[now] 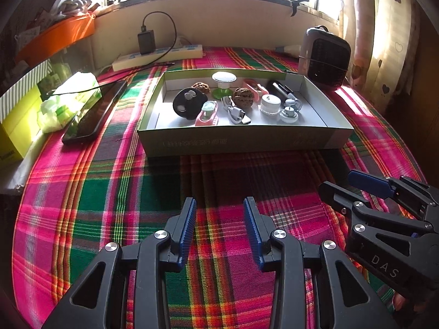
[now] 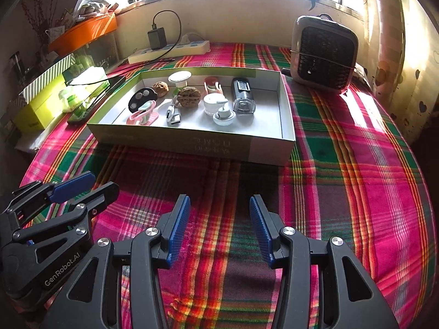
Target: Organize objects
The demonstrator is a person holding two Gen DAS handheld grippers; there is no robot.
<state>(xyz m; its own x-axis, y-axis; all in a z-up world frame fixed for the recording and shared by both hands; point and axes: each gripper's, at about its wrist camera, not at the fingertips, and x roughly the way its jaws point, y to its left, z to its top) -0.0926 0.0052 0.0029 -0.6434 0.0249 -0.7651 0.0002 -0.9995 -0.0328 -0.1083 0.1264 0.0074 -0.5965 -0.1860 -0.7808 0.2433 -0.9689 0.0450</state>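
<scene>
**Two empty grippers over a plaid cloth, small items gathered in a box**

Two grippers hang side by side above a plaid cloth (image 1: 90, 192) in pink, green and red that covers the whole table. Near its middle sits a shallow open cardboard box (image 1: 241, 139), holding all the small items. Beyond the box's far right corner stands a small heater (image 2: 323, 54) with a dark grille. A white power strip (image 1: 159, 56) lies along the far wall with a black charger (image 1: 146, 41) plugged into it. Left of the box, a black phone (image 1: 93, 112) lies partly on the cloth, next to a green tissue pack (image 1: 71, 96).

The left gripper (image 1: 219, 230) points down at bare cloth on the near side of the box, blue pads parted, nothing between them. The right gripper (image 2: 219, 227) is released the same way, also over bare cloth, just beside its partner.

Inside the box: a black disc (image 1: 189, 101) at the left, a black and clear cylinder (image 2: 242, 96) at the right, two brown walnuts (image 2: 189, 96), a white jar (image 1: 270, 104), a green-footed white stand (image 1: 223, 82), a pink clip (image 1: 207, 115) and a coiled white USB cable (image 1: 236, 112).
</scene>
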